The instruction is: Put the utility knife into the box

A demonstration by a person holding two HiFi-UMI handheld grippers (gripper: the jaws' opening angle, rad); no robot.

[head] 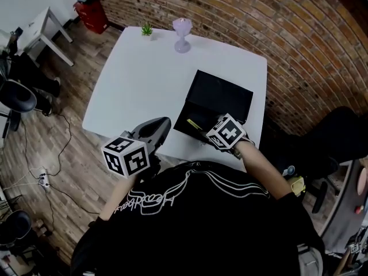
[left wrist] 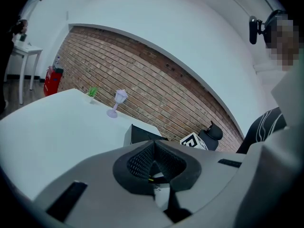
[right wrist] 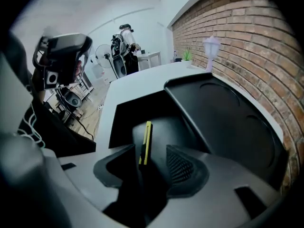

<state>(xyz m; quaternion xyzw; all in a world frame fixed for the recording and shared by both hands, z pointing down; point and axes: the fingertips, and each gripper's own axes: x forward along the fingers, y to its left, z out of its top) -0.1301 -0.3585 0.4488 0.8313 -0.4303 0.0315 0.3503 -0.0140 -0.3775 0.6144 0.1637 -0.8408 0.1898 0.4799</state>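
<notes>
Jaws of your right gripper, hidden behind its marker cube in the head view, stand wide apart in its own view, with the one yellow utility knife unclamped between them over the inside of the one open black box on the worktop, while your left gripper is closed and empty.

Yellow-and-black utility knife, black box, white table, red-brown brick wall

Black shirt, white line print
</notes>
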